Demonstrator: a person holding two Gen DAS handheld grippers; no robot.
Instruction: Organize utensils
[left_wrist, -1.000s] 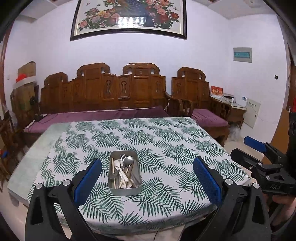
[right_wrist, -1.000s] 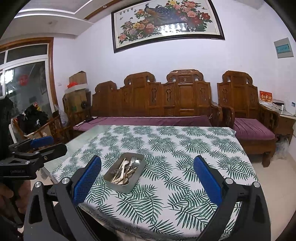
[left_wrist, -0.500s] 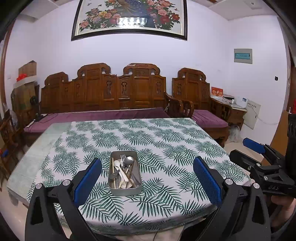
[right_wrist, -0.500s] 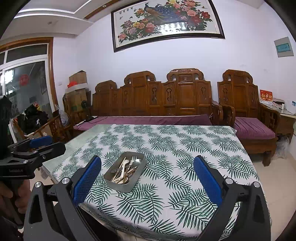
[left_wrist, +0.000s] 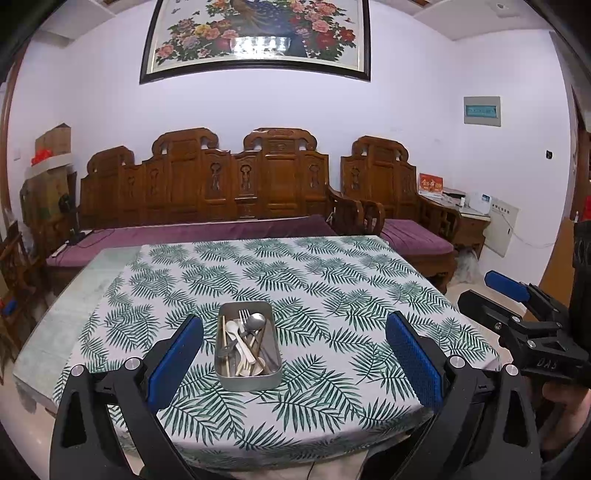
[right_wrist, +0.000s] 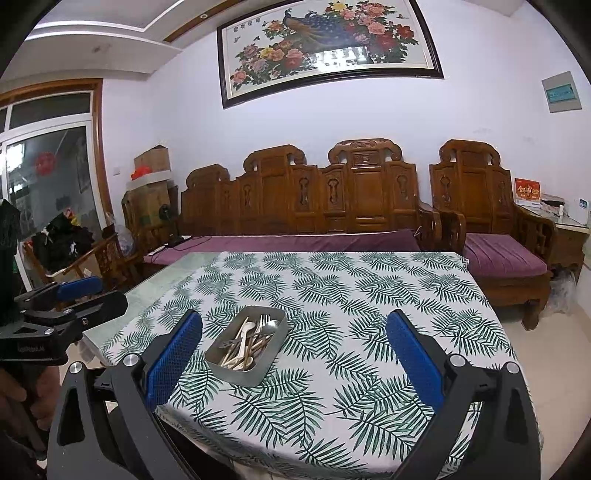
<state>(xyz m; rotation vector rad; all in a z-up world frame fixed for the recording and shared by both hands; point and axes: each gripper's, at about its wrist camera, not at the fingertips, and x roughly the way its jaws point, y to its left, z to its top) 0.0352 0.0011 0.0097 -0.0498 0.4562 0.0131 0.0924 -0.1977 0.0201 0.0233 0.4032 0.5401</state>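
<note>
A rectangular metal tray (left_wrist: 246, 380) stands on the leaf-print tablecloth near the table's front edge; it also shows in the right wrist view (right_wrist: 275, 349). It holds a loose pile of utensils (left_wrist: 245, 341): a metal spoon, a fork, white plastic spoons and chopsticks. My left gripper (left_wrist: 293, 358) is open and empty, held back from the table's front edge with the tray between its fingers in view. My right gripper (right_wrist: 293, 360) is open and empty, off the table's front right, with the tray toward its left finger.
The table (left_wrist: 332, 280) carries a green leaf cloth; bare marble shows at its left side (left_wrist: 66, 314). A carved wooden sofa (left_wrist: 207, 192) with purple cushions runs behind it, an armchair (left_wrist: 399, 206) at the right. The right gripper shows at the left view's right edge (left_wrist: 517, 317).
Both grippers have drifted slightly; the table and tray sit a little higher and nearer in the views. Both stay open and empty. The tray has not moved.
</note>
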